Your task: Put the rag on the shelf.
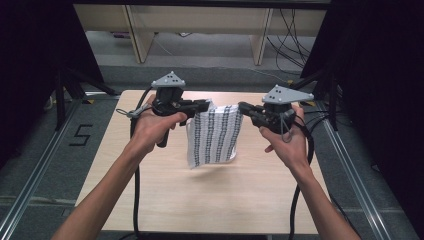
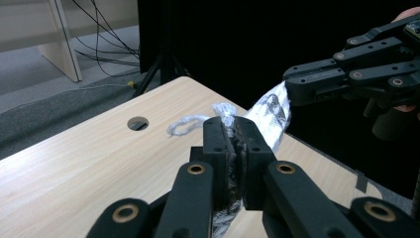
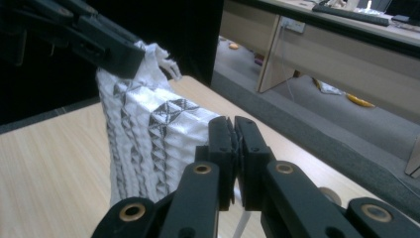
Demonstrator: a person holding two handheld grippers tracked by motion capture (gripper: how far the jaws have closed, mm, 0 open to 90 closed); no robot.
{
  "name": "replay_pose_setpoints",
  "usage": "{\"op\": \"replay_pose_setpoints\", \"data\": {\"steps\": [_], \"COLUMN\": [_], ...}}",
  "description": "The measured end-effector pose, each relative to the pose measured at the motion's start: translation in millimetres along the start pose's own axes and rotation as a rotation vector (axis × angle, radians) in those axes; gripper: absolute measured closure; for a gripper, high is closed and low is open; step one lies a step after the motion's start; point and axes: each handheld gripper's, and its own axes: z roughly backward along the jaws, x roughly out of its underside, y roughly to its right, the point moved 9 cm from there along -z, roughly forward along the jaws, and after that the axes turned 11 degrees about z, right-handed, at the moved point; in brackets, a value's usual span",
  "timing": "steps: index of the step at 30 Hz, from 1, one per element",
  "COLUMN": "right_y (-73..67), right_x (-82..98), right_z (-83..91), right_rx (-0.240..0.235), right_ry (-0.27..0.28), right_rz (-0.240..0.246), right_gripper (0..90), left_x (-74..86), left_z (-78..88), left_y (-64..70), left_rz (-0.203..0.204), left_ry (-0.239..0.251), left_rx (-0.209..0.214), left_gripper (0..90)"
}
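Your left gripper point(image 1: 209, 105) is clamped on the top left corner of the cloth point(image 1: 214, 135); in the left gripper view the jaws are pinched together with bunched white fabric squeezed between them, a bit of it poking out past the tips; your right gripper point(image 1: 241, 107) is clamped on the top right corner, jaws pressed tight with only a thin edge of fabric showing between them in the right gripper view; so the cloth, white with rows of black pattern, hangs between your two grippers, held up off the worktop point(image 1: 165, 200) and casting a small shadow below it; your hands are level with each other, fairly close together; there's a round hole point(image 2: 137, 123) in the worktop near the far edge; beyond that, grey floor, some cables point(image 1: 287, 35) and pale wooden furniture legs.
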Motion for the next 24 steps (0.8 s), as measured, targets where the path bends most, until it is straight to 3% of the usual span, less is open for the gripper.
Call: {"op": "replay_pose_setpoints", "data": {"steps": [8, 17, 24], "right_y": [18.8, 34.2, 50.7], "right_x": [-22.0, -32.3, -33.3], "right_z": [-9.3, -29.2, -50.4], "right_rx": [0.013, 0.028, 0.048], "right_ry": [0.016, 0.003, -0.001], "right_rz": [-0.014, -0.031, -0.046], "right_gripper": [87.6, 87.5, 87.5], "left_x": [-21.9, -36.7, -45.4], "left_z": [-6.2, -12.8, -26.1], "left_y": [-11.9, -31.6, -50.8], "left_rz": [0.007, 0.025, 0.060], "left_ry": [0.020, 0.045, 0.080], "left_rx": [-0.051, -0.091, -0.097], "left_gripper": [84.5, 84.5, 84.5]}}
